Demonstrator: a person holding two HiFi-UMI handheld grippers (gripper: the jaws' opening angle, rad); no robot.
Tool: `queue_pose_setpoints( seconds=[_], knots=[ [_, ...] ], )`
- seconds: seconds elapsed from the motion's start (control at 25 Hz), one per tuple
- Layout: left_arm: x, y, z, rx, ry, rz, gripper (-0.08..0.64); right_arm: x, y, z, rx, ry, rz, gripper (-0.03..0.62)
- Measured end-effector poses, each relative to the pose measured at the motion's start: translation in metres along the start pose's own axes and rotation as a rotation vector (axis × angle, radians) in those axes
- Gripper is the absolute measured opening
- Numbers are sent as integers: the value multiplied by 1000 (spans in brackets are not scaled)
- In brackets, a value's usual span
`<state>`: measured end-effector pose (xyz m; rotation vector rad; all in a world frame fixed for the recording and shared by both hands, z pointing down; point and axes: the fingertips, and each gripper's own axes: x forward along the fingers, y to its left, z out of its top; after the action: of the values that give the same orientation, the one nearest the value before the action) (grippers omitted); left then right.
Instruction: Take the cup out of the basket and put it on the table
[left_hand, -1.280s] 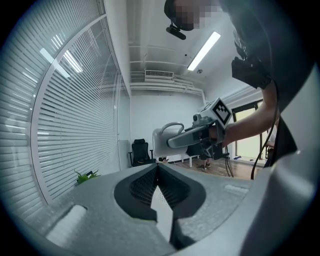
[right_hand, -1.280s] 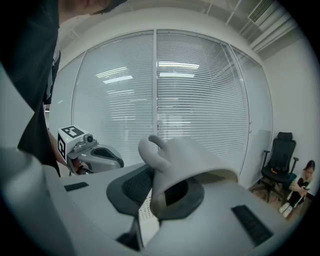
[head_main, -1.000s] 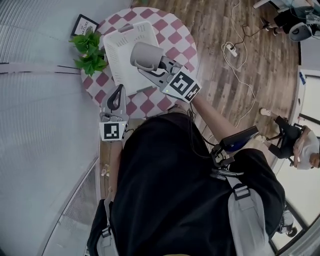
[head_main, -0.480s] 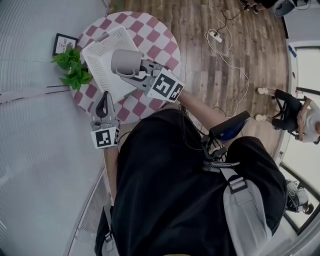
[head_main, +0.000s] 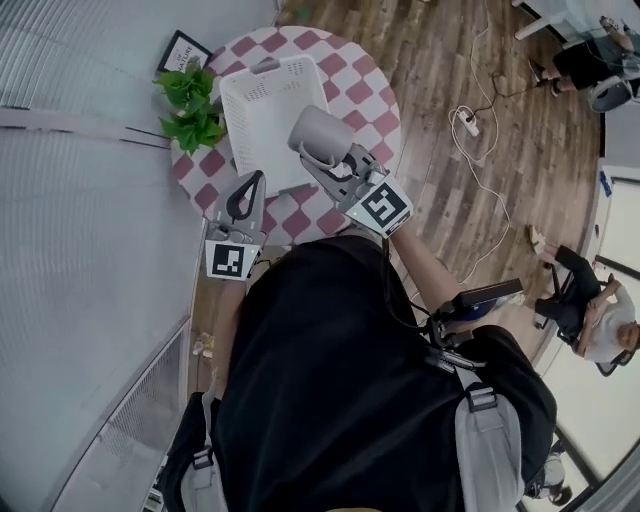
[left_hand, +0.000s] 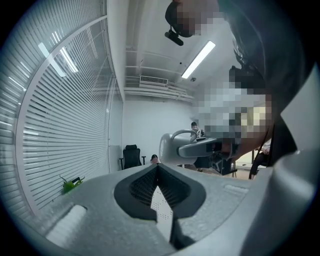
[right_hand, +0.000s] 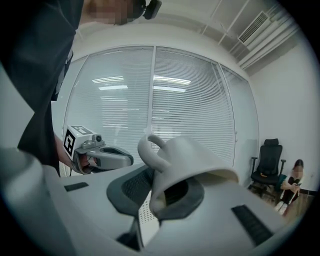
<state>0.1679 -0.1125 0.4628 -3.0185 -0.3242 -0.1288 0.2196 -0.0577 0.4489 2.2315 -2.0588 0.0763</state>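
A grey cup (head_main: 318, 133) hangs in the air over the right edge of the white basket (head_main: 262, 112), lying on its side. My right gripper (head_main: 328, 160) is shut on its rim. In the right gripper view the cup (right_hand: 192, 159) fills the middle, handle up and to the left, with the rim pinched between the jaws of the right gripper (right_hand: 156, 194). My left gripper (head_main: 249, 183) hovers at the basket's near left corner, shut with nothing in it. In the left gripper view the left gripper's (left_hand: 158, 169) jaws meet, and the cup (left_hand: 171, 148) shows beyond them.
The basket stands on a round table with a red and white chequered cloth (head_main: 372, 88). A green plant (head_main: 190, 104) and a small framed picture (head_main: 181, 48) stand at its left edge. A power strip with cables (head_main: 466, 113) lies on the wooden floor to the right.
The cup, still held by my right gripper, has shifted from above the basket's middle toward its right edge. The left gripper has stayed by the basket's near left corner.
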Motion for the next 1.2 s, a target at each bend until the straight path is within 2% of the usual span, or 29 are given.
queue_pose_setpoints(
  seconds=[0.4,0.96,1.2],
  knots=[
    [-1,-1,-11,-41,-11,-2,5,1,5,-20,10,32,0,43],
    [0,-7,-36,-66,32,9,5,-4,10,-63,56,120,1,43],
    [-6,1,-41,-72,55,34,5,3,13,-70,59,133,29,43]
  ],
)
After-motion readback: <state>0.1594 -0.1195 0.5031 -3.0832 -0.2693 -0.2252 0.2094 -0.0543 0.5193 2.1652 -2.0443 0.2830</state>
